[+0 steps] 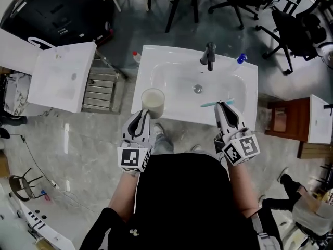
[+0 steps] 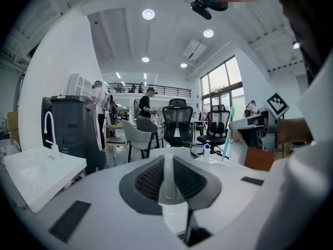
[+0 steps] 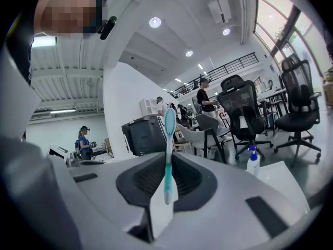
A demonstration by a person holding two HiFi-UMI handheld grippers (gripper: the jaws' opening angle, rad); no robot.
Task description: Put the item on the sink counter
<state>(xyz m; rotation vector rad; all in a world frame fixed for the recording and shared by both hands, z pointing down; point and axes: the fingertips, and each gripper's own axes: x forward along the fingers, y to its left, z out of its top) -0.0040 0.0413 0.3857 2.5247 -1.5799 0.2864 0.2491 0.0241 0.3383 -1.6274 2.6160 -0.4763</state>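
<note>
The white sink point(image 1: 148, 61) stands right in front of the person, with its faucet point(image 1: 209, 55) at the far edge. At the sink's near left corner is a pale cup point(image 1: 153, 102). The left hand-held gripper point(image 1: 141, 117) is pinched narrowly on the cup's near wall. Whether the cup's base rests on the rim there, I cannot tell. Over the near right part of the basin hangs a teal toothbrush point(image 1: 208, 104). The right hand-held gripper point(image 1: 225, 108) clamps it low on the handle, jaws pressed tight against it. The brush lies crosswise to the sink, long axis left to right, with its head pointing toward the sink's middle. The flat rim runs just nearside and to the right of it. I reckon the right hand is best placed to set it down, laid lengthwise along that near edge.
</note>
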